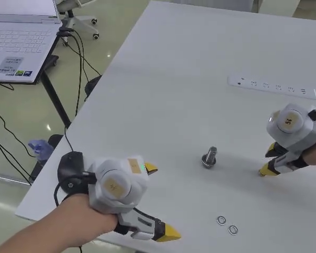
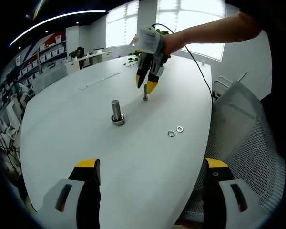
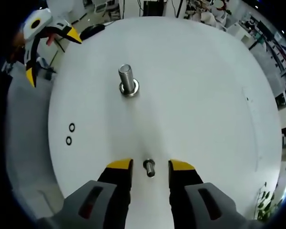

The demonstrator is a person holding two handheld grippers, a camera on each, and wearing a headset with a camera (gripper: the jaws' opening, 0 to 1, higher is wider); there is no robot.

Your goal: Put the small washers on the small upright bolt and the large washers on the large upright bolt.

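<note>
Plainly upright near the middle of the white table (image 1: 163,68) in the head view: the large bolt (image 1: 209,157), with a wider metal collar at its foot; cannot tell whether that is the bolt's head or washers. At five o'clock from it, well apart: two small washers (image 1: 221,220), lying flat on the table, just beside each other, with a gap between them.

At three o'clock of the head view: the right gripper (image 1: 267,159), held in a hand, yellow tips angled down toward the table. In the right gripper view, at six o'clock: jaws released and parted, straddling the small bolt (image 3: 149,168), which stands upright with a strip of table showing on either side, so no grasp. In that view, the large bolt sits at twelve o'clock from the small one and the washers at nine o'clock.

At seven o'clock of the head view: the left gripper (image 1: 160,200), held in a hand (image 1: 68,226) near the table's edge, jaws spread wide and released over bare table. In the left gripper view, both bolts at twelve o'clock and the washers at one o'clock.

Toward one o'clock on the table: a white power strip (image 1: 271,87). Off the table at ten o'clock: an open laptop (image 1: 18,37) on a stand.
</note>
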